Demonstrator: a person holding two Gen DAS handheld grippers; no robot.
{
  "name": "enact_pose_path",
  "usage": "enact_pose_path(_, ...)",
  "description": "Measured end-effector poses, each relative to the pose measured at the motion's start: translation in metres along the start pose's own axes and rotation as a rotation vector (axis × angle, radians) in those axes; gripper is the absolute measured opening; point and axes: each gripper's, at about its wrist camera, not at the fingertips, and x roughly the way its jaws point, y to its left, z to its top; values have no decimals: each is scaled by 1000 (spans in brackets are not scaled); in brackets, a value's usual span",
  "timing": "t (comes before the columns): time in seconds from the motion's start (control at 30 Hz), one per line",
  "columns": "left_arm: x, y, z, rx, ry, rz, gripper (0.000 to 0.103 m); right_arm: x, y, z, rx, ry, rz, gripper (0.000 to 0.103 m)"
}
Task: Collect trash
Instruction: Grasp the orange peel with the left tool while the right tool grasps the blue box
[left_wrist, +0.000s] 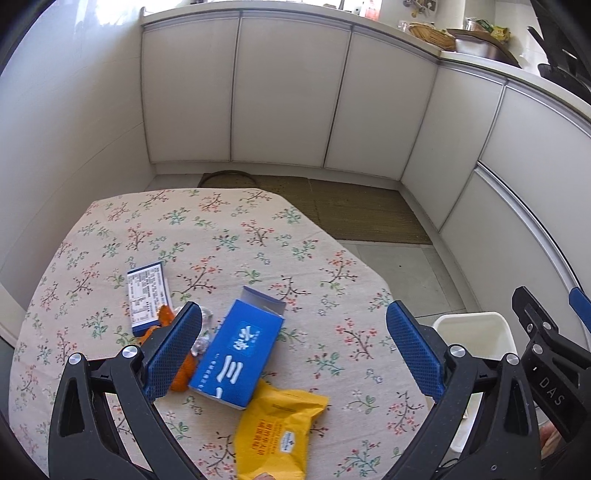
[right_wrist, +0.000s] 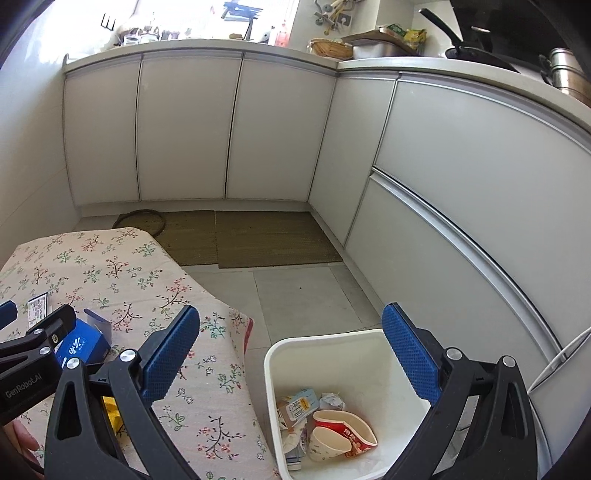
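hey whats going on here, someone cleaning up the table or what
A person with a gripper in each hand is clearing trash off a floral-cloth table. The left gripper hangs open over a blue box, with a yellow wrapper and other scraps still on the cloth. The right gripper is open and empty above a white bin beside the table, which already holds crushed cups and paper.

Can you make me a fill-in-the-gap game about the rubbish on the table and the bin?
1. The blue carton lies partly on top of the ______ wrapper.
2. The red and white paper cup lies inside the white ______.
3. The left hand-held gripper has its jaws ______ above the floral tablecloth.
4. The right hand-held gripper holds ______.

Missing words: yellow; bin; open; nothing
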Motion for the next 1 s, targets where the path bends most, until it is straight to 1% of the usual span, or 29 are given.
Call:
enact_pose_path(0.23,5,28,-2,-38,26,38,96,4,30,1,-33,9,36,96)
enact_pose_path(0.4,11,57,-3,-81,50,76,96,6,54,2,-54,18,66,96)
enact_pose_path(0.67,33,104,-14,-151,183,133,95,12,93,1,-101,43,128,96)
enact_pose_path(0.73,36,114,-17,-162,203,147,95,13,102,0,-110,51,145,96)
enact_pose_path(0.9,44,136,-23,-167,267,184,90,19,125,-2,-126,82,194,96)
enact_pose_path(0.93,46,140,-25,-172,281,186,87,21,130,-3,-129,92,204,96)
enact_pose_path(1.0,51,150,-29,-188,316,182,78,24,137,-5,-135,110,220,96)
